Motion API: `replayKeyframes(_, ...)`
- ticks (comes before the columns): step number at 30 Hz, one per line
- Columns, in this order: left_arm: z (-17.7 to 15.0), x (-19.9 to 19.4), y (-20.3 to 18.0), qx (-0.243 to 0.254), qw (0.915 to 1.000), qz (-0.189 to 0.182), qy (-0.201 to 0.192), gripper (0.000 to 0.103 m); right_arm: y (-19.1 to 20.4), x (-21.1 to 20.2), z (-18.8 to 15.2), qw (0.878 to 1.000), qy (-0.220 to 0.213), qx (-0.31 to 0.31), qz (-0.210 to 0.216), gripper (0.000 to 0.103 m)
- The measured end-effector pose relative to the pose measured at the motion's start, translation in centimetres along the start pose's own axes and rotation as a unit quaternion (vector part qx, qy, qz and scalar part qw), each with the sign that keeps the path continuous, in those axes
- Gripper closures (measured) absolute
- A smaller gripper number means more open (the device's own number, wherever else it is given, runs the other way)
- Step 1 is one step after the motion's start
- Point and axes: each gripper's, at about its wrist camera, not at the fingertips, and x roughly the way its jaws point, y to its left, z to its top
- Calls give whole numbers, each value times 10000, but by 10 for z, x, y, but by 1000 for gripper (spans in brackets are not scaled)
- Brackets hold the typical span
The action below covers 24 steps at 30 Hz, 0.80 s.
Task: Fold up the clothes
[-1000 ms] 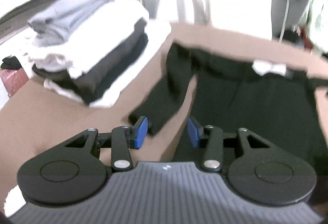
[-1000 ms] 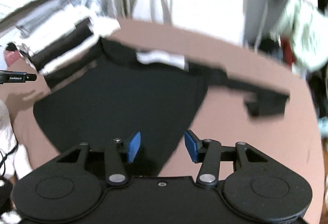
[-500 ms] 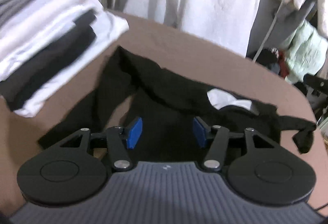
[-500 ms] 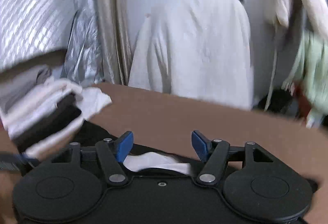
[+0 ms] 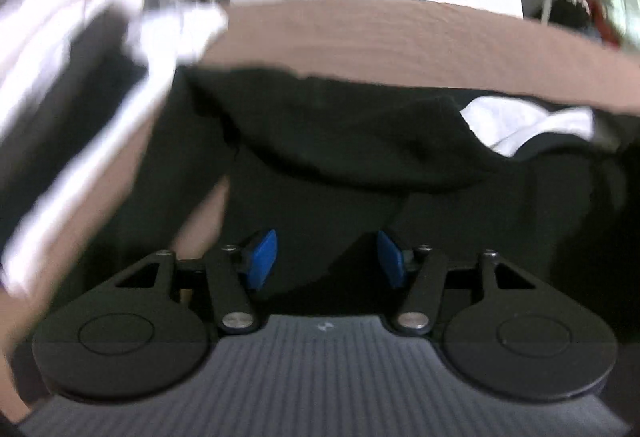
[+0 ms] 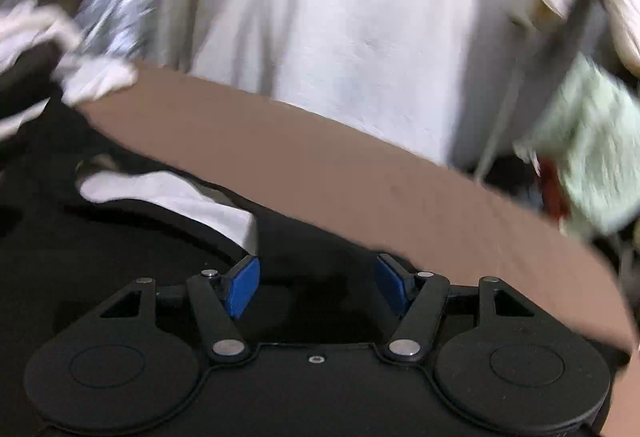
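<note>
- Left wrist view: left tool (image 5: 326, 257) has jaws opening, nothing pinched, over the black long-sleeved garment (image 5: 360, 141) spread on the brown counter (image 5: 400, 33); its white neck label (image 5: 524, 121) shows. A stack of folded white and dark clothes (image 5: 72, 77) sits leftward, finished.
- Right wrist view: right tool (image 6: 318, 285), jaws apart and empty, above the garment's collar edge; this one looks unfolded yet.

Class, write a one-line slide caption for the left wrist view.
Left claw, opening and empty, hovers over a black garment on the brown table, beside a stack of folded clothes.
</note>
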Motion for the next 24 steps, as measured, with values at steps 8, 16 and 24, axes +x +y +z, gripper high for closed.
replayKeyframes(8,6,23,-34,1762,9796,775,-580,31,16,27,-9,9792,299,-1984,-295,33)
replayKeyframes(16,71,56,-23,1302,9915,56,-43,100,-24,49,15,9952,170,-668,701,90)
replayKeyframes(24,143,109,-50,1526,9854,722,-211,97,-73,73,19,9887,-15,1421,471,88)
